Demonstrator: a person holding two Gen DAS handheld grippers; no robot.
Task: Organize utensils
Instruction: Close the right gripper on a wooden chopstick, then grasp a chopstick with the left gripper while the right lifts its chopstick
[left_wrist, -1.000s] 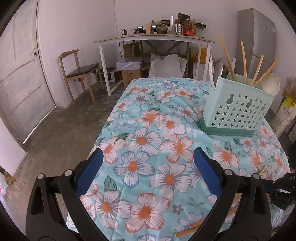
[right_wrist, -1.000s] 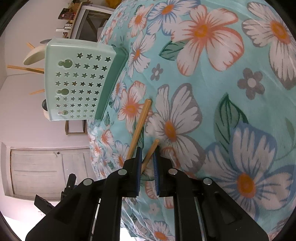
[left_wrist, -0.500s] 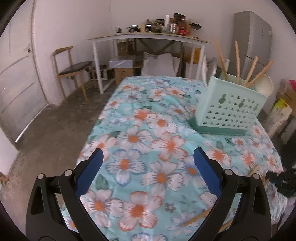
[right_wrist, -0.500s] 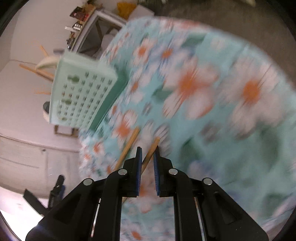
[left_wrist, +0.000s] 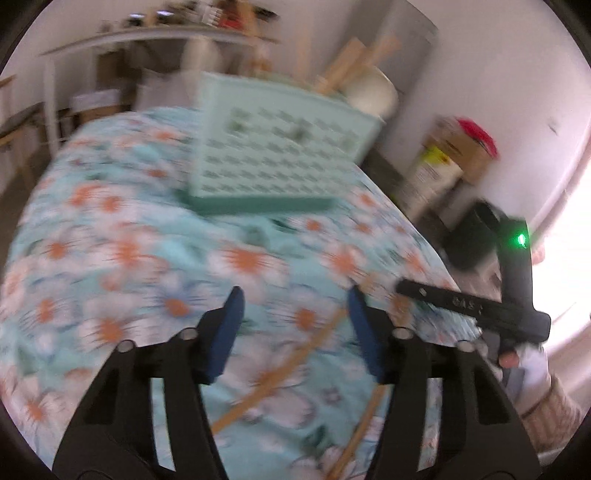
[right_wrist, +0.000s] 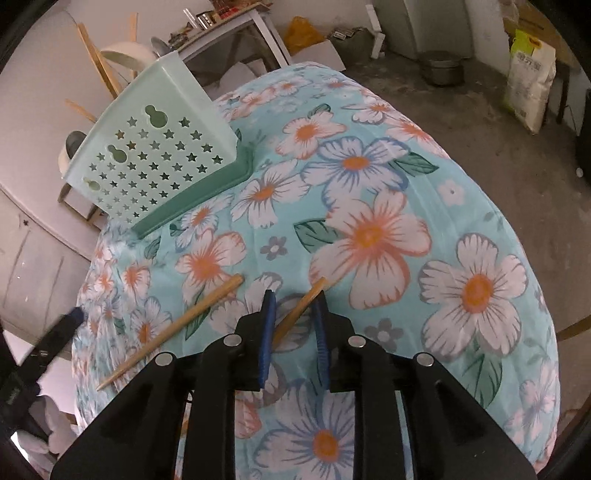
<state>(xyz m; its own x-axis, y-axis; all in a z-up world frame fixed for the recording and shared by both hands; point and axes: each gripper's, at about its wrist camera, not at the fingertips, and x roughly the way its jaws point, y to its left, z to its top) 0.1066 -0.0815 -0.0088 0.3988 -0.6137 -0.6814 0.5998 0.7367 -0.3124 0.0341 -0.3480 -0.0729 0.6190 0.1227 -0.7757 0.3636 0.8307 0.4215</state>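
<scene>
Your right wrist view is sharp and gives you what the left one blurs: two chopsticks lie on the floral cloth (right_wrist: 406, 155), the left chopstick (right_wrist: 173, 326) free on the fabric and the right chopstick (right_wrist: 301, 306) running up between the pads of your right gripper (right_wrist: 293, 314). Those jaws have just been opening; they stand a little apart now, with a sliver of space on either side of the stick, so the pads do not press on it. The holder (right_wrist: 147, 155), a mint basket with star holes, stands on its darker tray at the far left of the cloth, with more sticks and a pale ladle poking out of its top. At the left edge you catch your left gripper's blue tip, blurred. Your left wrist view is smeared by motion but shows the other side: your right gripper's black body (left_wrist: 480, 306) with a green light, and your hand (left_wrist: 532, 365) in a white glove and knit sleeve behind it. Your left gripper (left_wrist: 295, 325) tilts down over the cloth, about half open; its jaws have just been closing, with nothing pinched. One chopstick (left_wrist: 280, 373) lies under the gap, another (left_wrist: 362, 432) by the right pad. The holder (left_wrist: 273, 155) sits beyond.
</scene>
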